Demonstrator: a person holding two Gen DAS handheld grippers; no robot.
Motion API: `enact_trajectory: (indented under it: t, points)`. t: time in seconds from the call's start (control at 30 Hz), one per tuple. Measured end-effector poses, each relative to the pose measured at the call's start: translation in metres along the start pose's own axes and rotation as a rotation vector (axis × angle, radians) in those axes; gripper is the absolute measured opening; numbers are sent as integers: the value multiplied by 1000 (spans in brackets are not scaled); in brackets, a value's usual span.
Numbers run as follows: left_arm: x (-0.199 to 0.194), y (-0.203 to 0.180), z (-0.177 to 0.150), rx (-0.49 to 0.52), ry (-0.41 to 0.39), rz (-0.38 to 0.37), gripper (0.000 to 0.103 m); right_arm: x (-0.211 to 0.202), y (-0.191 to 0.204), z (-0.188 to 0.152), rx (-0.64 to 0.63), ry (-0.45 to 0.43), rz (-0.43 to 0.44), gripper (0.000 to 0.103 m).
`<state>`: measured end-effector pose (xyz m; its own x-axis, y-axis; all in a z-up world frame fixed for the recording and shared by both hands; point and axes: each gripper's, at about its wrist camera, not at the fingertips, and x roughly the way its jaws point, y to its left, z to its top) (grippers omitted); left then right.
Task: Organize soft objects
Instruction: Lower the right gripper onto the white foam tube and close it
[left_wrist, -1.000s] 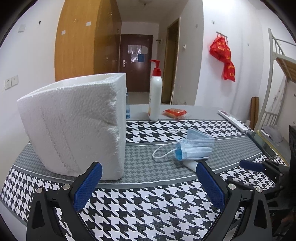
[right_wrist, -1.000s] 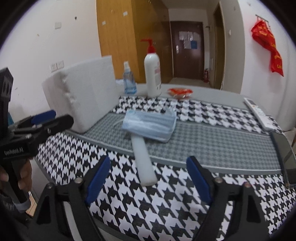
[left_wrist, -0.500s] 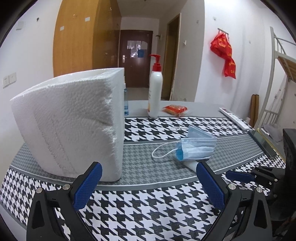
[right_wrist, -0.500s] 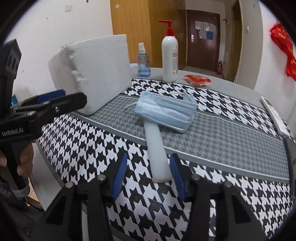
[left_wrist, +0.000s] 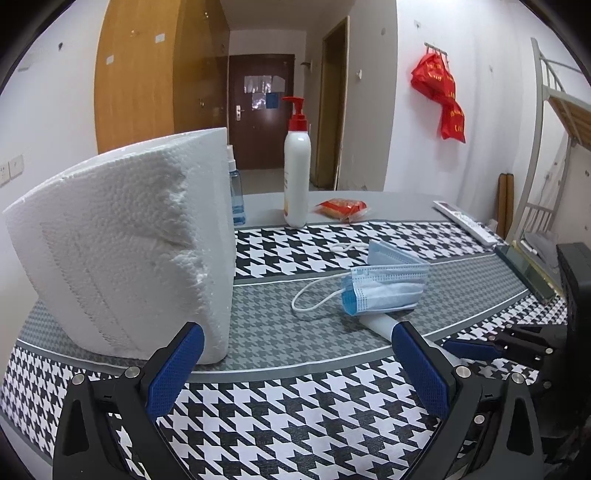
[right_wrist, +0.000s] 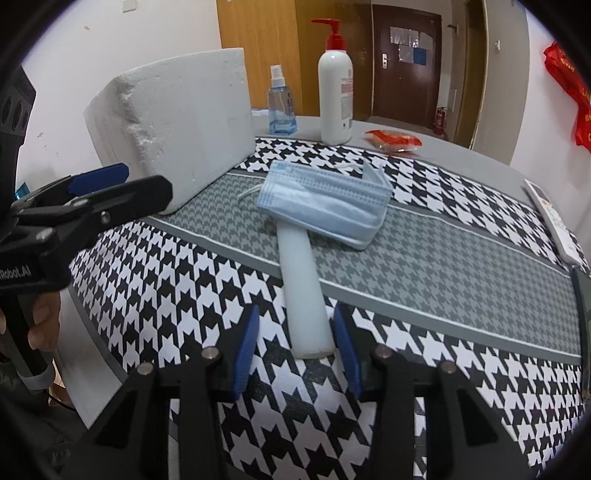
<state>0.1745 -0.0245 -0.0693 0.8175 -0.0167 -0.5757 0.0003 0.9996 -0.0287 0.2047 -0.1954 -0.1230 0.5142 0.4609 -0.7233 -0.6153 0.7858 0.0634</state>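
A white foam cylinder (right_wrist: 301, 280) lies on the houndstooth cloth, its far end tucked under a stack of blue face masks (right_wrist: 325, 199). My right gripper (right_wrist: 295, 317) straddles the cylinder's near end and its jaws are closing. The right pad is at the cylinder's side, while a gap shows at the left pad. A big white foam block (left_wrist: 129, 251) stands at the left. My left gripper (left_wrist: 299, 369) hovers open and empty in front of the block's near corner. From this side the masks (left_wrist: 384, 288) cover the cylinder (left_wrist: 376, 325).
At the back of the table stand a white pump bottle (left_wrist: 296, 177) and a small blue spray bottle (right_wrist: 281, 107), with a red packet (left_wrist: 341, 207) beside them. A remote (left_wrist: 465, 223) and a dark flat device (left_wrist: 524, 271) lie at the right edge. A hand holds the left gripper's handle (right_wrist: 40, 325).
The right gripper's jaws have narrowed from wide apart to close around the cylinder's near end, and it moved in over that end. The left gripper stayed open and hardly moved.
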Motion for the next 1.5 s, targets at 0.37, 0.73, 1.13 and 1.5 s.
enact_trajectory:
  t: [0.37, 0.73, 1.13, 1.5]
  points:
    - [3, -8, -1, 13, 14, 2, 102, -1, -3, 0, 11, 5, -48, 31]
    - [2, -9, -2, 8, 7, -1, 102, -2, -1, -1, -2, -3, -39, 23]
    - [-1, -14, 1, 26, 5, -11, 102, -36, -3, -9, 41, -70, 55, 17]
    - [2, -25, 6, 51, 0, -33, 102, -73, -5, -26, 77, -130, 91, 17]
